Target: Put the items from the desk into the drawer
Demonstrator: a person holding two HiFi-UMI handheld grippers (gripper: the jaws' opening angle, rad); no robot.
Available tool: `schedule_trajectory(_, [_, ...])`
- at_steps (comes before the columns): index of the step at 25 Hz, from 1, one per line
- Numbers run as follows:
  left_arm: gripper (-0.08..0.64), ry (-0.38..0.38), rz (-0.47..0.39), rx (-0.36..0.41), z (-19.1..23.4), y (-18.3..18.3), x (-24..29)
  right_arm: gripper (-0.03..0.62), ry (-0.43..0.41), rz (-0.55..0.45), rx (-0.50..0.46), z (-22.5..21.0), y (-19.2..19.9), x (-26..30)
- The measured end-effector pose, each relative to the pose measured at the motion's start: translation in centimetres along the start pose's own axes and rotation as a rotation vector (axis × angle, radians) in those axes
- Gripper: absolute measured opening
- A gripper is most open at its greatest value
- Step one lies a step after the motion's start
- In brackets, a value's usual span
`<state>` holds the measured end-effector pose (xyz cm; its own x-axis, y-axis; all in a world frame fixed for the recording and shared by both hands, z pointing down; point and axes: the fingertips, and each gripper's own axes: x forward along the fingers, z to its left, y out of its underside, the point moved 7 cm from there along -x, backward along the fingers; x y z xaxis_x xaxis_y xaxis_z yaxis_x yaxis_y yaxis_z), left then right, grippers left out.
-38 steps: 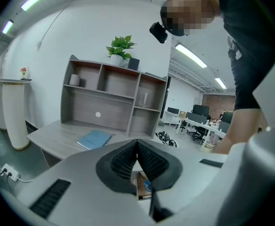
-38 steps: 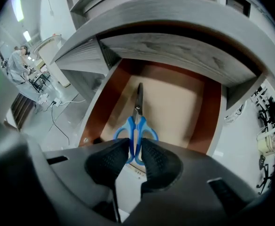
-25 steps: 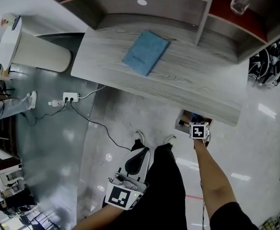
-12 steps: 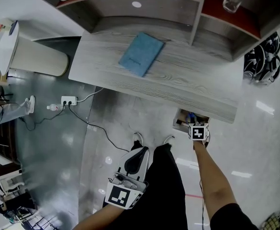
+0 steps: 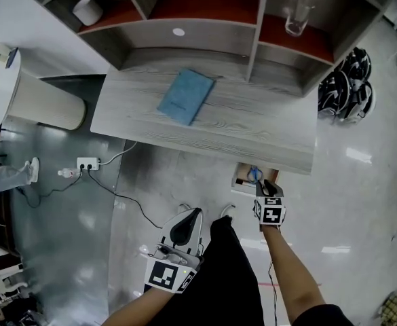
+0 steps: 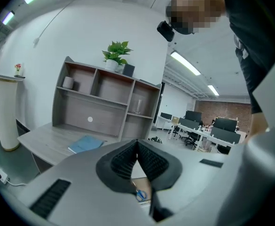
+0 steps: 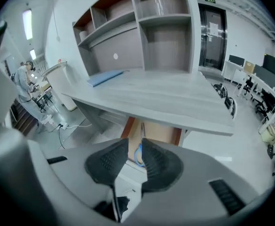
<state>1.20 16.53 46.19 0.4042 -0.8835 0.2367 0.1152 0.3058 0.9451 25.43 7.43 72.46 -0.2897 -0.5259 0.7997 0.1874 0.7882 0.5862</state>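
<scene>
Head view shows the left hand-held gripper low beside the person's leg, its jaws pressed together on nothing. Further right, the blue notebook lies untouched on the worktop. Under the worktop's right end the drawer stands open, with blue-handled scissors inside. The right hand-held gripper has drawn back up from the drawer, its jaws narrowly apart and empty. The scissors look stowed, so the notebook is probably next.

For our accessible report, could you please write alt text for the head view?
Seen from above, a blue notebook lies on a grey desk; an open drawer under its front edge holds blue-handled scissors, with the right gripper close by.
</scene>
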Motion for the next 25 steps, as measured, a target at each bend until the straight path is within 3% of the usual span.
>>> schedule_trajectory(5, [0.012, 0.062, -0.021, 0.011, 0.2, -1.1, -0.3, 0.090, 0.016, -0.121, 0.041, 1.7, -2.7, -5.6])
schedule_trajectory(12, [0.012, 0.116, -0.068, 0.022, 1.0, -3.1, -1.3, 0.021, 0.023, -0.320, 0.088, 5.4, -6.8, -13.3])
schedule_trajectory(21, [0.012, 0.154, -0.136, 0.042, 2.8, -6.0, -3.1, 0.018, -0.076, -0.600, 0.019, 14.3, -13.2, -22.2])
schedule_trajectory(25, [0.012, 0.158, -0.171, 0.045, 4.1, -7.0, -3.9, 0.018, -0.120, -0.666, -0.030, 18.2, -15.0, -24.2])
